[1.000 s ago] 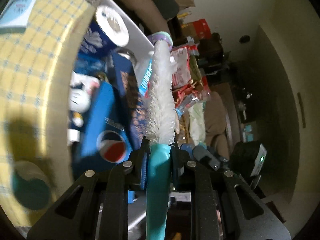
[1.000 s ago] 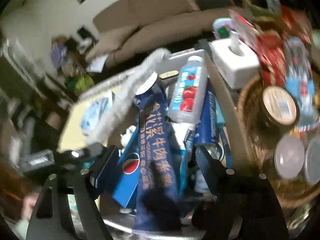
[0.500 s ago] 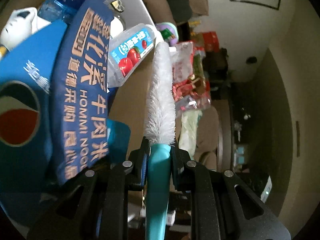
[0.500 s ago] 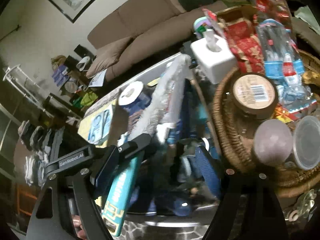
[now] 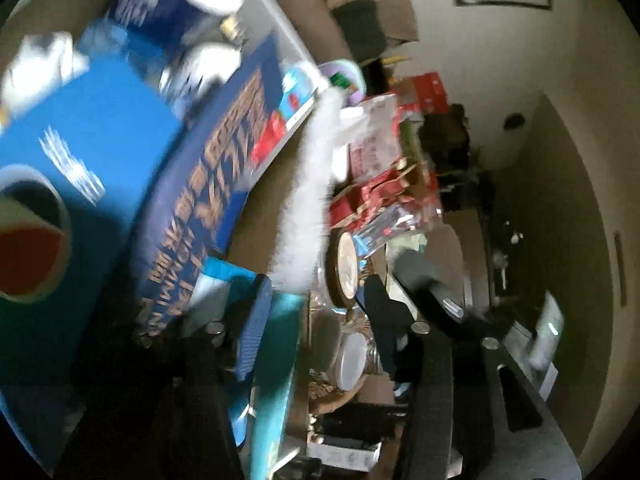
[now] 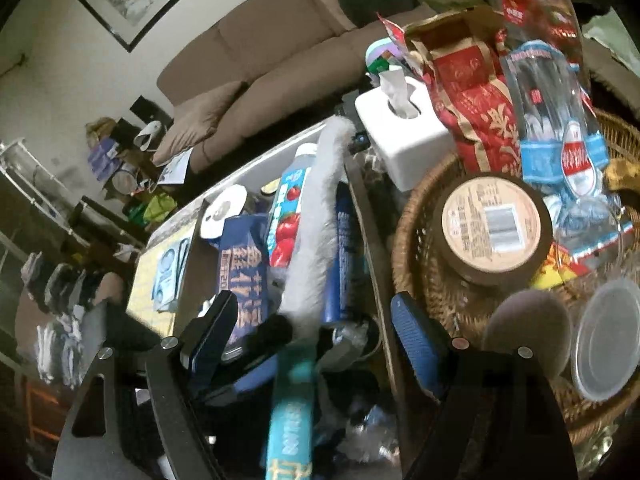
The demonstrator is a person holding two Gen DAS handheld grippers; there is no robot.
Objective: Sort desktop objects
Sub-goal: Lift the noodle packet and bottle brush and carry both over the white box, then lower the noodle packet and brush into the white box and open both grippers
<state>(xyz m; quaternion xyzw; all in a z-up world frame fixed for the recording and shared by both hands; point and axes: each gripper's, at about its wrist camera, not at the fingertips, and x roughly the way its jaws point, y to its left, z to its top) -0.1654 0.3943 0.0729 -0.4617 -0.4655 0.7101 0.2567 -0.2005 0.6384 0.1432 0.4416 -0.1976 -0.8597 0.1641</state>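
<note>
A bottle brush (image 5: 308, 200) with white bristles and a teal handle (image 5: 276, 376) lies over the full cardboard box (image 5: 264, 232). My left gripper (image 5: 316, 320) is open; the handle rests against its left finger (image 5: 252, 336), the right finger stands apart. In the right wrist view the brush (image 6: 316, 232) runs up between my open right gripper's (image 6: 316, 340) fingers, its handle (image 6: 292, 412) low in the middle. The box holds a dark blue noodle pack (image 6: 240, 272), a Pepsi carton (image 5: 80, 184) and a cherry drink bottle (image 6: 286, 216).
A wicker basket (image 6: 416, 280) at the right holds a round brown tub (image 6: 492, 228), plastic lids (image 6: 604, 336), water bottles (image 6: 552, 128) and red snack bags (image 6: 476, 108). A white tissue box (image 6: 404, 136) stands behind the box. A sofa (image 6: 280, 64) is beyond.
My left gripper has opened and let go of the brush handle. The brush now lies over the box and sits between the right gripper's fingers.
</note>
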